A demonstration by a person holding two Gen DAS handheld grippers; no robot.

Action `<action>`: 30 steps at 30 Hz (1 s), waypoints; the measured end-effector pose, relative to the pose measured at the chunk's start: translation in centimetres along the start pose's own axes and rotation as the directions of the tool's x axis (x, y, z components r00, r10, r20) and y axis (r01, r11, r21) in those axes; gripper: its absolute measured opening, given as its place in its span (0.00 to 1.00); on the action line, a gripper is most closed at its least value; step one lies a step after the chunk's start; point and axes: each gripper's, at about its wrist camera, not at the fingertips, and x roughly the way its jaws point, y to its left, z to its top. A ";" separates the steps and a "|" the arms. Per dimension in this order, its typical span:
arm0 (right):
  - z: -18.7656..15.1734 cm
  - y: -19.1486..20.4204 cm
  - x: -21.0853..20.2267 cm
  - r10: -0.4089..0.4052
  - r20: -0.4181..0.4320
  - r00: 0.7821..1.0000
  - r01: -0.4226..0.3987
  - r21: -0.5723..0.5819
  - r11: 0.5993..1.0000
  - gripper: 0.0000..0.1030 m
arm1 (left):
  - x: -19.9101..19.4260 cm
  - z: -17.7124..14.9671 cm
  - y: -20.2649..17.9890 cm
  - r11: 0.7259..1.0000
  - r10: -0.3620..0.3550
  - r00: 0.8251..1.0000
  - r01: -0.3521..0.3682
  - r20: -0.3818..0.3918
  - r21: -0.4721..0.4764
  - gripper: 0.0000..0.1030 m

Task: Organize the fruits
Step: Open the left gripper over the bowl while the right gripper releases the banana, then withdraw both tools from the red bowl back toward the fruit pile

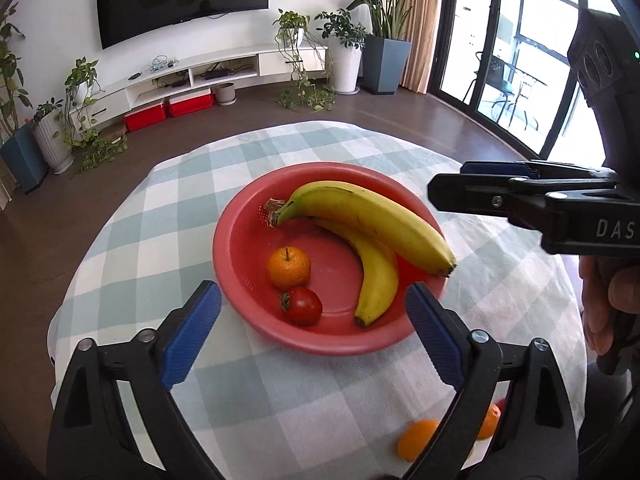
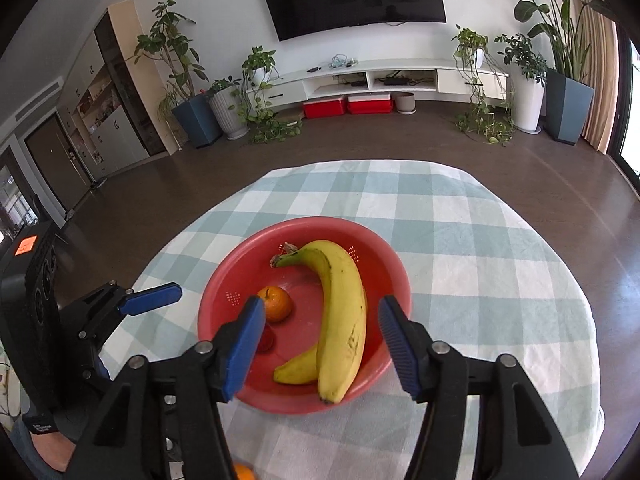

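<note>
A round table under a pale blue-and-white checked tablecloth stood on dark wood flooring, its edge curving away on every side, with open floor between it and the far wall. A red bowl sat near the middle of the cloth, with bare checks all round it, a wider stretch on the near side and another on the far side.

The left gripper hovered at the near rim of the bowl, its blue-padded jaws spread wide and empty. The right gripper hung low over the near right part of the bowl, its jaws likewise parted and holding nothing, with the larger banana seen between them. In the left wrist view the right gripper came in from the right, above the cloth beside the bowl.

The bowl was shallow with small drain holes in its wall. Inside lay two bananas joined at one brown stem: the larger one rested on the smaller banana and its tip overhung the right rim. Both were yellow with faint dark streaks. One orange mandarin with a short stalk sat at the left of the bowl, touching one red tomato with a dried calyx.

Two more oranges lay on the cloth at the near edge, partly hidden behind the left gripper's finger, with a sliver of something red beside them, too hidden to name.
</note>
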 end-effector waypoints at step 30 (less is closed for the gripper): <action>-23.4 4.9 -11.2 0.044 0.023 0.999 -0.045 0.051 0.998 0.91 | -11.3 -21.1 -10.5 0.999 -0.010 0.998 0.012 -0.062 0.034 1.00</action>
